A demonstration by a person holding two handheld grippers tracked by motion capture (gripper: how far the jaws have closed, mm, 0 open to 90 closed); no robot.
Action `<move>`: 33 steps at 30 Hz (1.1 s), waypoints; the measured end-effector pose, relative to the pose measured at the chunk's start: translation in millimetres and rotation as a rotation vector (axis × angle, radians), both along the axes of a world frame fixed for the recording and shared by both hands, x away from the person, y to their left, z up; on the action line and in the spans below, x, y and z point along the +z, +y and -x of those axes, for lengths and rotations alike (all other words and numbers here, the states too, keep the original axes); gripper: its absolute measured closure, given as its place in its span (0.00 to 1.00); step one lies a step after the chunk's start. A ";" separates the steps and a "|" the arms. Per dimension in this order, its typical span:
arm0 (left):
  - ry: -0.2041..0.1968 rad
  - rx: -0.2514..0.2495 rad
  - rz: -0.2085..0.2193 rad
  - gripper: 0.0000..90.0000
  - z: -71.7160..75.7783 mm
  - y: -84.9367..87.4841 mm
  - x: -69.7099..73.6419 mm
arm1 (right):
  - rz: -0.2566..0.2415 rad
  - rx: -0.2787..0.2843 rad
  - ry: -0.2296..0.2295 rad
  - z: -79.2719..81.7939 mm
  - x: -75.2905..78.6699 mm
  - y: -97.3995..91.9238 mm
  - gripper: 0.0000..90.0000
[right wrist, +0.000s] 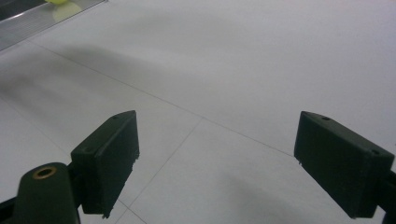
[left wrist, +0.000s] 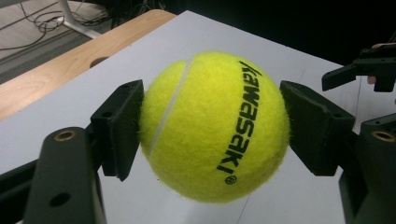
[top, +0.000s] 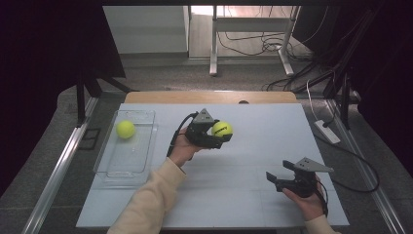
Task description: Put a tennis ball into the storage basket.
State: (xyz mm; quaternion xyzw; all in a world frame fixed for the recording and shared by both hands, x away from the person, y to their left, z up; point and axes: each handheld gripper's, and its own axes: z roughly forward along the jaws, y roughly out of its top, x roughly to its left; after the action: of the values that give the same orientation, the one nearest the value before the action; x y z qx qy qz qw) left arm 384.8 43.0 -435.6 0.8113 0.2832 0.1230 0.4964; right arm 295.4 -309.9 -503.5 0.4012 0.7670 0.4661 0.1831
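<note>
We see the left tongs clamped on a yellow tennis ball, pads pressing both its sides, held just above the white bench near its middle. The right tongs sit wide open with nothing between them, low over the bench's near right. A second tennis ball lies in the clear tray at far left.

Fuzzy felt tennis ball, matt table
</note>
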 end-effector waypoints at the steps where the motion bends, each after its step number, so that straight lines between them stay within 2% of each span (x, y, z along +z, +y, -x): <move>1: -0.001 0.003 0.000 0.30 0.2 1.3 0.6 | 0.000 0.000 0.000 0.0 0.0 0.0 0.16; 10: -0.013 0.024 0.004 0.30 2.9 13.5 7.1 | 0.001 0.001 -0.001 -0.1 0.2 0.3 0.16; 33: -0.026 0.055 0.004 0.30 10.9 33.7 12.1 | 0.000 0.001 -0.002 0.1 0.6 1.1 0.16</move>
State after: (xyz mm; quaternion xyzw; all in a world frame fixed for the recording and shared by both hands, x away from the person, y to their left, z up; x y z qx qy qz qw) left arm 373.9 76.7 -423.5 0.8006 0.2993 0.1465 0.4981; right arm 295.3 -308.8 -502.9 0.4004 0.7669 0.4668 0.1836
